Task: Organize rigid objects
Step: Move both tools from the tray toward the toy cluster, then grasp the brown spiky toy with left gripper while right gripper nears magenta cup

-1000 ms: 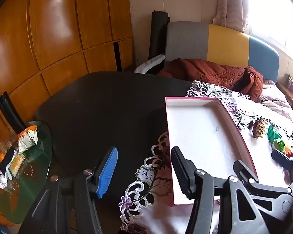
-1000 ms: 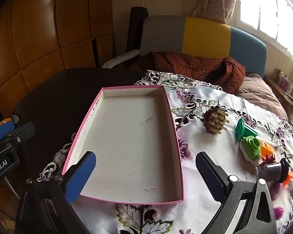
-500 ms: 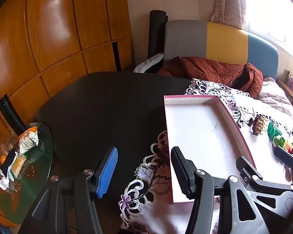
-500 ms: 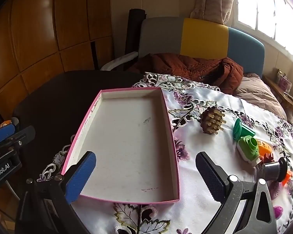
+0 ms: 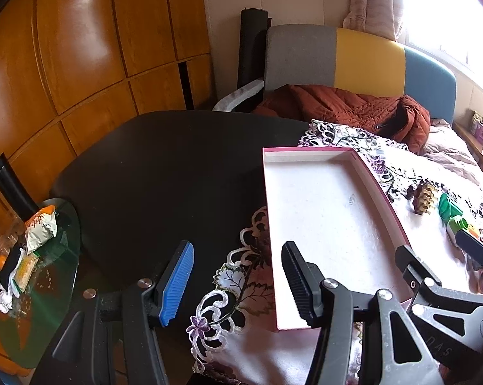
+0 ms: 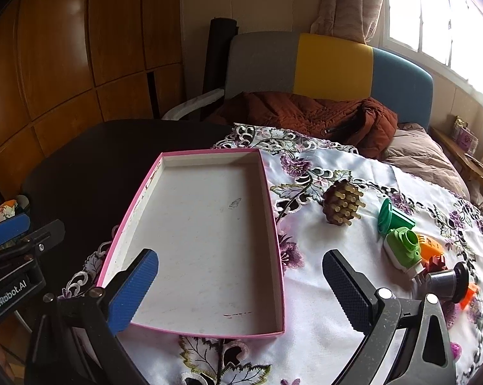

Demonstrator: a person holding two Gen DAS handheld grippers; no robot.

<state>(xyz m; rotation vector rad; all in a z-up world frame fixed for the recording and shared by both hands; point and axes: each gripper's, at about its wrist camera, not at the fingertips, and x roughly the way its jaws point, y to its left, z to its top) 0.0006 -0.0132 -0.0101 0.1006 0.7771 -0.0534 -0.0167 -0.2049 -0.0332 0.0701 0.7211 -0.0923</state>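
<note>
One empty pink-rimmed tray (image 6: 206,243) sits at centre. At three o'clock lie one brown pegged block (image 6: 342,205), two green toys (image 6: 398,237), perhaps more. Right gripper (image 6: 238,285) gapes wide; left gripper (image 5: 238,279) narrower, both empty.

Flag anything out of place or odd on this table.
The pink-rimmed tray sits empty while the toys lie loose beside it: a brown pegged piece, green funnel and green toy camera. Nothing looks spilled or broken.

pink-rimmed tray (image 6: 275,224), purple-flowered cloth (image 6: 321,173)
</note>
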